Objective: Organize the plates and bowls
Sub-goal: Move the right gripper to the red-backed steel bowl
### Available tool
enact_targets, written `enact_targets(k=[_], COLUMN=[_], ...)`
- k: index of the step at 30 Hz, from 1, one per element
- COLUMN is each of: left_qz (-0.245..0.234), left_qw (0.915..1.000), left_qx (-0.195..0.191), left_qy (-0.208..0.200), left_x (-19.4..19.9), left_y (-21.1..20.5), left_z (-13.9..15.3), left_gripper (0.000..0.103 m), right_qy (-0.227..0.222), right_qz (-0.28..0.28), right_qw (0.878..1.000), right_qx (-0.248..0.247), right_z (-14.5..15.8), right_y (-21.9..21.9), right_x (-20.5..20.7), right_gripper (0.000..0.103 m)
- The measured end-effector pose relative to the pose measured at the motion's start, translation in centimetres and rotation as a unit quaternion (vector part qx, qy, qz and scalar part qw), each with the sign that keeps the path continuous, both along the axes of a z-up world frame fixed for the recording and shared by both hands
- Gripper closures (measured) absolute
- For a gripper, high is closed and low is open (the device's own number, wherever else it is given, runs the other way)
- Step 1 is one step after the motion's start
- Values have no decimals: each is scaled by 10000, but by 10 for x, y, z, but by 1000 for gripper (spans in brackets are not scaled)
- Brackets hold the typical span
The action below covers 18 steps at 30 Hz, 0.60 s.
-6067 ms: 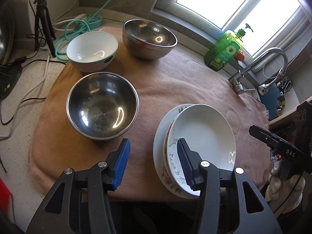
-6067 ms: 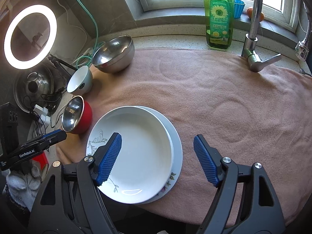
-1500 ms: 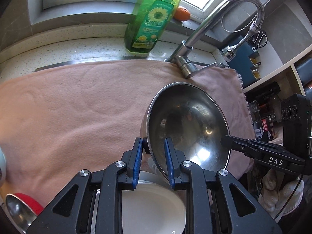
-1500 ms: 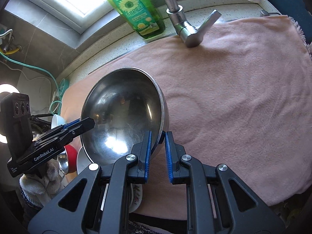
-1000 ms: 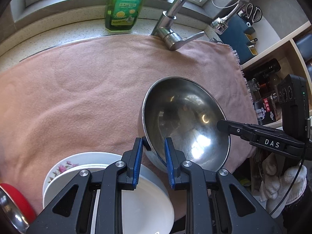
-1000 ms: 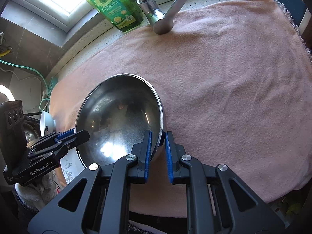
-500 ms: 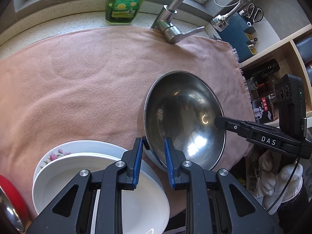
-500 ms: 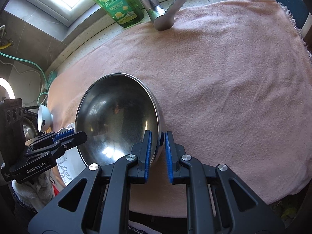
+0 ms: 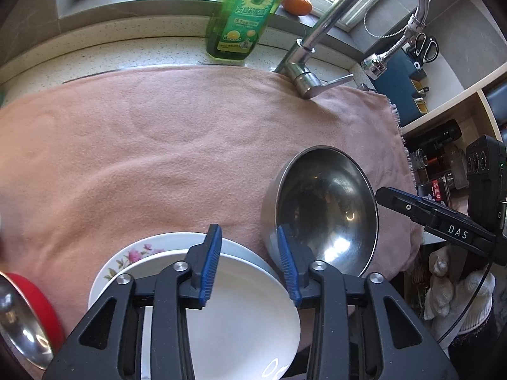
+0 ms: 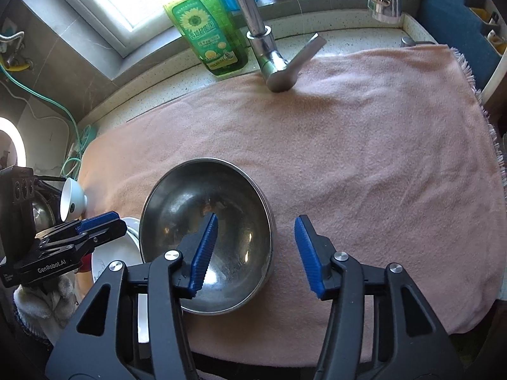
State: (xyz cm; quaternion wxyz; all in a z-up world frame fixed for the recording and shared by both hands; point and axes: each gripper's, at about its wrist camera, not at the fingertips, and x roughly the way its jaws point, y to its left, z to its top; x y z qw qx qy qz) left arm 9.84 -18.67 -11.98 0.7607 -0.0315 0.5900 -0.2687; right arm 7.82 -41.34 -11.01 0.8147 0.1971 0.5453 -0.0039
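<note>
A large steel bowl stands upright on the pink towel, right of a stack of white plates. My left gripper is open, its right finger by the bowl's left rim, above the plates. In the right wrist view the same bowl rests on the towel. My right gripper is open, its left finger over the bowl's inside, its right finger outside the rim. The plates show partly behind the bowl.
A red-sided steel bowl sits at the left edge. A small white bowl lies further left. A green soap bottle, a faucet and an orange stand at the back. Shelves lie beyond the towel's right edge.
Both grippers have let go of the steel bowl's rim and opened. The bowl now rests on the towel beside the plate stack.
</note>
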Motion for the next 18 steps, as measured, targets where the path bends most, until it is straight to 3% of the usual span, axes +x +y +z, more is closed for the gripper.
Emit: enact_targets(k=[3,6,10,18], left_qz=[124,244,357,856], left_qw=[9998,9988,9975,9932], left_qx=[-58,-53,-119,-484], left_qy=[-164,-429,-604,-624], left_x=[-1,-2,-5,-15], left_y=[7,13,20,54], left_z=[9,20,30,44], left_gripper=[57,39,39,38], right_qy=[-200,-341,-518,-732], right_qz=[12,46,136,248], right_qw=[9998,9994,9986,9965], right_qx=[-5,10,32,315], right_z=[10,20,32,48], right_y=[4,10,19,35], right_x=[0,2,4,4], right_gripper=[34,27,21,21])
